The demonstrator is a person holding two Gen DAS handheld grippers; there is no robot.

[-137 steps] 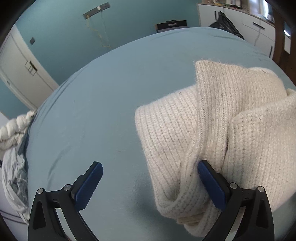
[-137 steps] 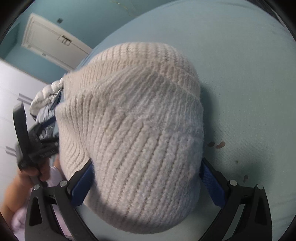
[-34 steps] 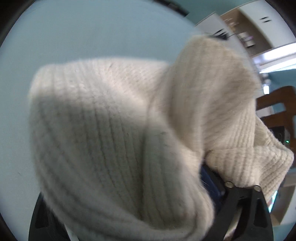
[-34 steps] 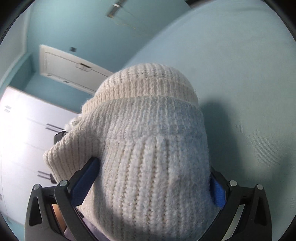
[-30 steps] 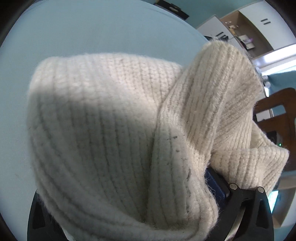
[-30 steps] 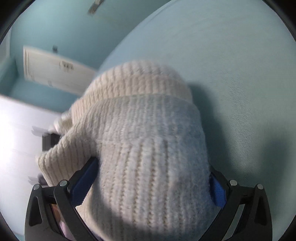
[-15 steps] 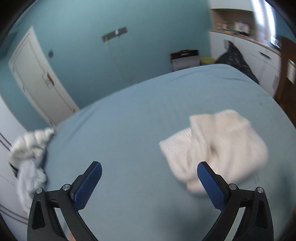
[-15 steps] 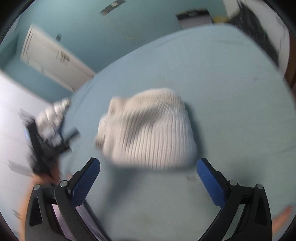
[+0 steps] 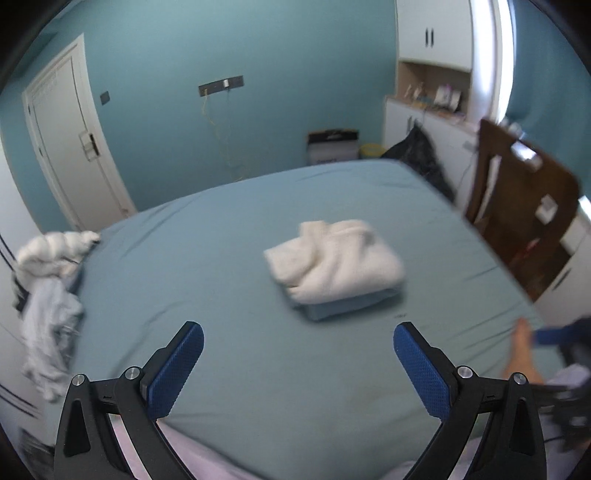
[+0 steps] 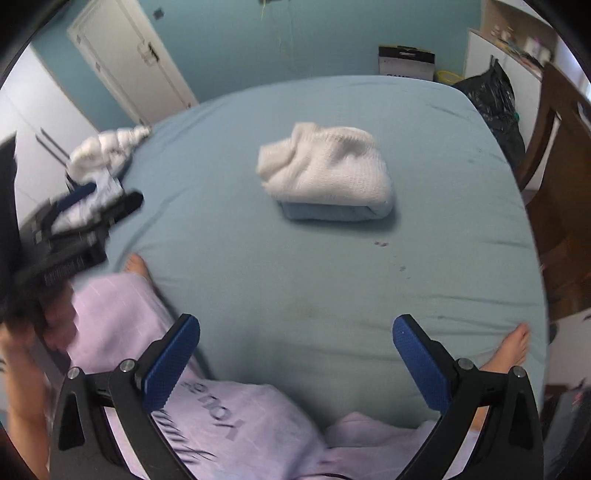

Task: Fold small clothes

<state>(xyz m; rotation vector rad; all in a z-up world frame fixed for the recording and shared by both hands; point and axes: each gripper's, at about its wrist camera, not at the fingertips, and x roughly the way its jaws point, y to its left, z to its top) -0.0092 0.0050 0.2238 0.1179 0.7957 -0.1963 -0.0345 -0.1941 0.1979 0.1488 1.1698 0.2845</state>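
The left gripper hangs above the near part of the bed with its blue-padded fingers spread wide and nothing between them. The right gripper is likewise spread wide and empty, raised over the near edge of the bed, above the person's lilac clothing. In the right wrist view the left gripper shows as a dark blurred shape at the left edge; in the left wrist view the right one is only a dark blur at the lower right, too smeared to read.

Neither gripper touches the knitted sweater. It lies well ahead of both, near the middle of the bed, folded into a thick cream bundle with a rolled edge on its left side. It sits on top of a folded light blue garment, whose edge shows beneath it.

The bed is covered by a smooth teal sheet with a few small dark spots just in front of the stack. A heap of white and grey clothes lies at the bed's left edge. A bare foot rests at the right edge.

Around the bed: teal walls, a white door, white cupboards, a black bag and a brown wooden chair.
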